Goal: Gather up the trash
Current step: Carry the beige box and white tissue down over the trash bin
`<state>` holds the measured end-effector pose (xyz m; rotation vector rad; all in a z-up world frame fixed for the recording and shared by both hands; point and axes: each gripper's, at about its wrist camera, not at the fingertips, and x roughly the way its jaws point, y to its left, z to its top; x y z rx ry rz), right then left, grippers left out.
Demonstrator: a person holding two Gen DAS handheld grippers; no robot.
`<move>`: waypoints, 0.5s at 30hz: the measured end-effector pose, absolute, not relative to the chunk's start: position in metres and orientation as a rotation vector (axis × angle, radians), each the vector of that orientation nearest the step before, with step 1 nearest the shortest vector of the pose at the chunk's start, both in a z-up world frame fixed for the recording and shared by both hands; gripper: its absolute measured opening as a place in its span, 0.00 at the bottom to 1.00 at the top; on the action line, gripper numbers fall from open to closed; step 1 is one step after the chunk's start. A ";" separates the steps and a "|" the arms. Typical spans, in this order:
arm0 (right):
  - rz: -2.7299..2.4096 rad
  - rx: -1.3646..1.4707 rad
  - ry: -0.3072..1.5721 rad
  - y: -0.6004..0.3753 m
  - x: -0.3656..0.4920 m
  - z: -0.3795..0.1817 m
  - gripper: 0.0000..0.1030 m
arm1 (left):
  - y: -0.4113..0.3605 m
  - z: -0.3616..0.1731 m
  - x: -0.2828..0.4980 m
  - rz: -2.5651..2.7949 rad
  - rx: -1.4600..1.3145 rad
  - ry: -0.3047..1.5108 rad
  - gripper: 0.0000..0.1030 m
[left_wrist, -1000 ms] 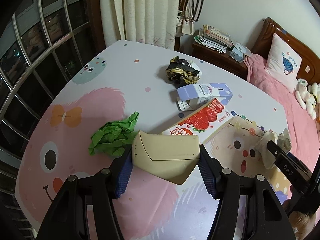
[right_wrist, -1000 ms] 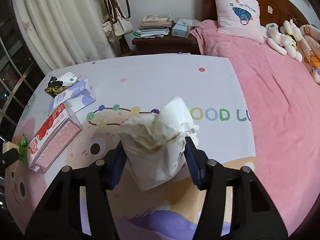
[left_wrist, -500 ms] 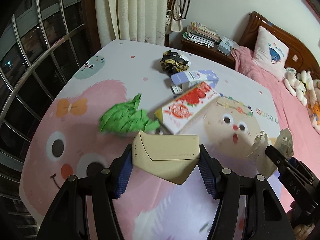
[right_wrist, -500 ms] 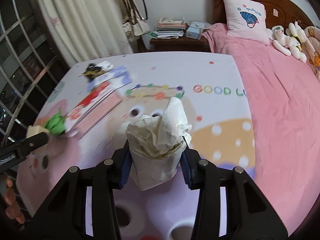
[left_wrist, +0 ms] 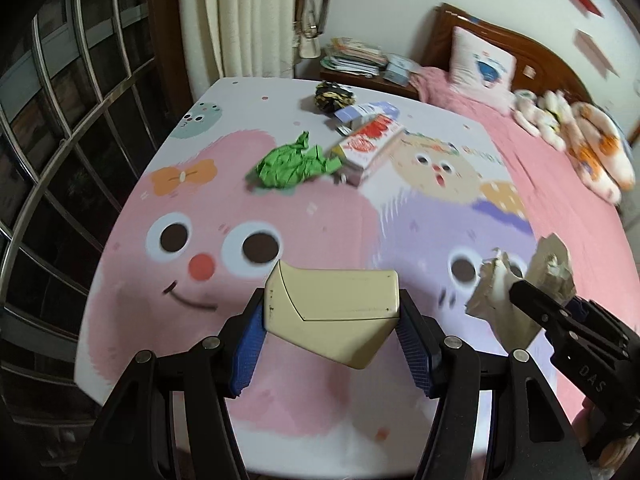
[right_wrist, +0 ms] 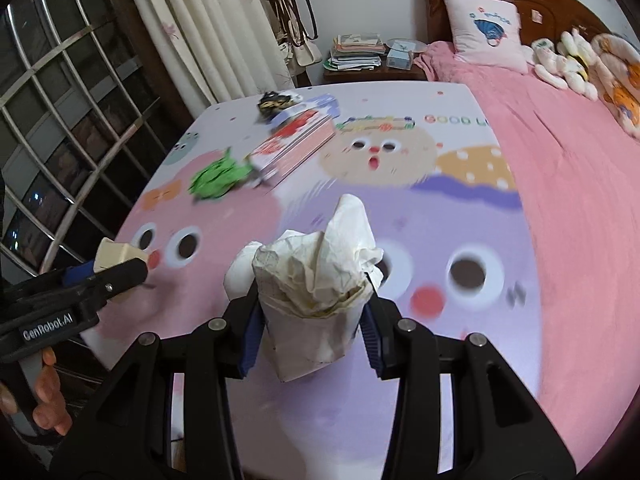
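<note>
My left gripper (left_wrist: pixel 332 316) is shut on a beige carton (left_wrist: pixel 334 312) and holds it above the near part of the cartoon mat. It also shows in the right wrist view (right_wrist: pixel 116 264). My right gripper (right_wrist: pixel 312 316) is shut on a crumpled white paper bag (right_wrist: pixel 316 280), seen in the left wrist view (left_wrist: pixel 520 296) too. Farther off on the mat lie a green crumpled paper (left_wrist: pixel 292 162), a red strawberry carton (left_wrist: pixel 370 148), a blue-white carton (left_wrist: pixel 366 112) and a black-gold wrapper (left_wrist: pixel 332 94).
The mat (left_wrist: pixel 200 216) covers a bed beside a barred window (left_wrist: pixel 60 120) on the left. A pink blanket (right_wrist: pixel 568 152), a pillow (right_wrist: pixel 486 36) and plush toys lie to the right. A nightstand (right_wrist: pixel 368 60) with papers stands behind, next to cream curtains (right_wrist: pixel 208 32).
Both grippers have pulled back toward the near edge of the mat with their loads still held. The trash left on the mat now looks farther away.
</note>
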<state>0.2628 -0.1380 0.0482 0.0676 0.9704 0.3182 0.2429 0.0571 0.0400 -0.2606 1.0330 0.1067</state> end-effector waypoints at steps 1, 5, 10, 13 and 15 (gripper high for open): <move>0.310 0.082 0.968 -0.133 0.247 0.050 0.38 | 0.060 0.042 0.227 0.082 -0.249 1.031 0.60; 0.272 0.108 0.956 -0.110 0.185 0.055 0.38 | 0.074 0.045 0.173 -0.001 -0.206 1.024 0.60; 0.232 0.130 0.955 -0.084 0.113 0.052 0.38 | 0.089 0.047 0.113 -0.094 -0.153 1.018 0.60; 0.212 0.139 0.966 -0.072 0.076 0.046 0.38 | 0.094 0.044 0.083 -0.135 -0.133 1.025 0.60; 0.202 0.148 0.986 -0.066 0.056 0.040 0.38 | 0.096 0.041 0.063 -0.162 -0.120 1.037 0.60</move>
